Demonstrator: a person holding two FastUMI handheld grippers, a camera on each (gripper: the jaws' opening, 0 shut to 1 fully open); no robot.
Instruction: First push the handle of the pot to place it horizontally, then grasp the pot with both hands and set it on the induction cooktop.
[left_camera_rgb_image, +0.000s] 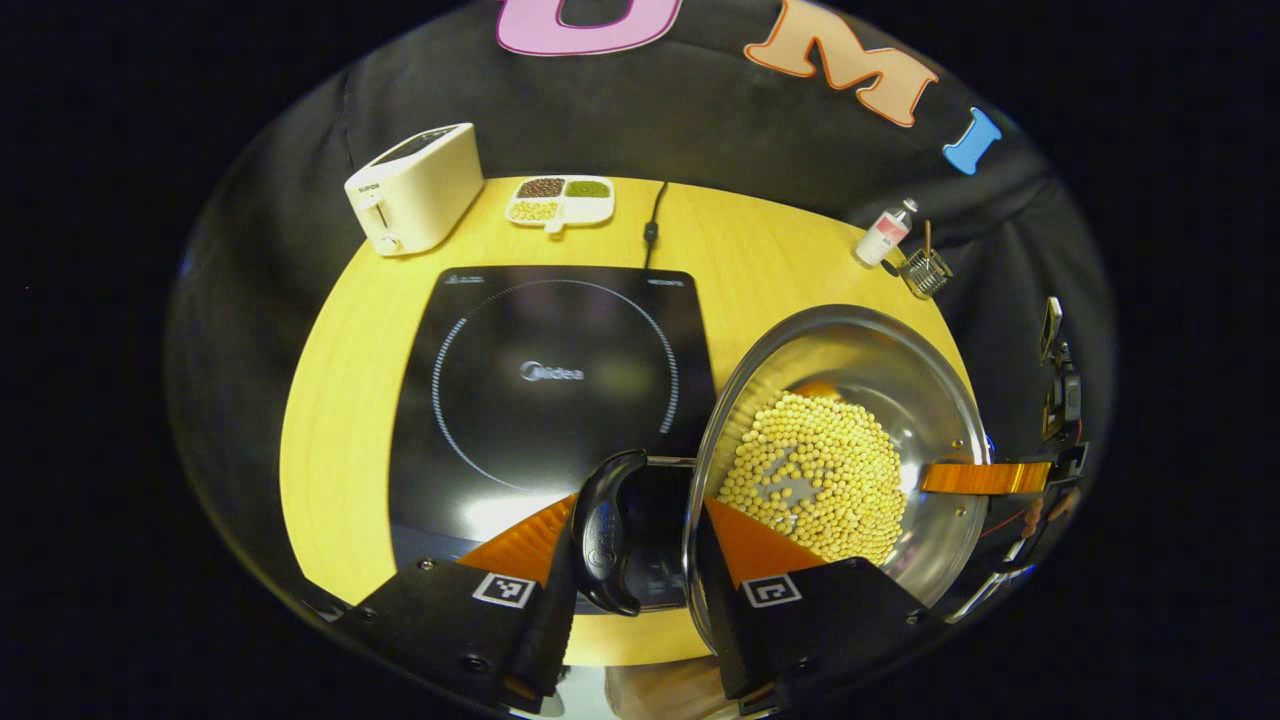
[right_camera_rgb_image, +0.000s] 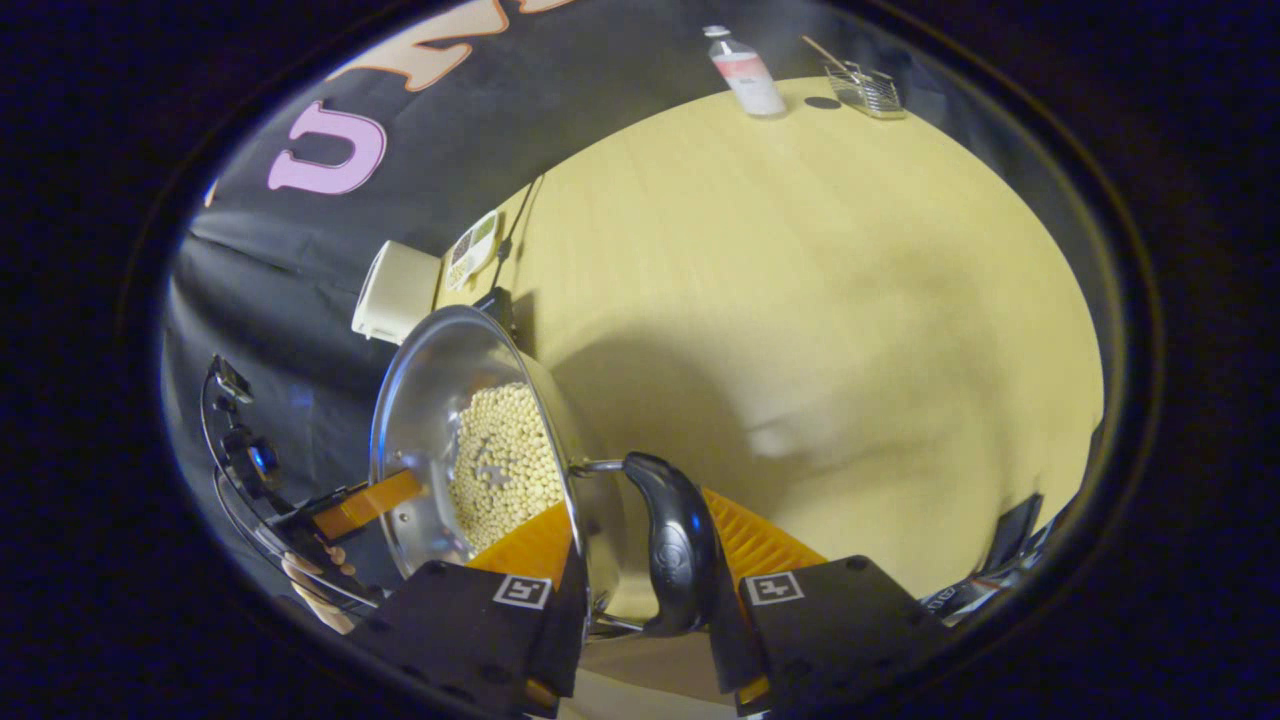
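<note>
Shiny steel pot (left_camera_rgb_image: 850, 440) of pale beans hangs tilted just right of the black induction cooktop (left_camera_rgb_image: 550, 385), each claw (left_camera_rgb_image: 635, 575) (right_camera_rgb_image: 640, 590) clenched on one black handle (left_camera_rgb_image: 605, 530) to carry it evenly.

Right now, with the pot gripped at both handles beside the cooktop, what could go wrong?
1. The pot holds loose beans; if the left tongs and right tongs move unevenly, it may tilt and spill them.
2. Each pinches a rounded handle against the pot wall, so a grip could slip.
3. The pot is beside the induction cooktop; a low carry might knock its edge.
</note>
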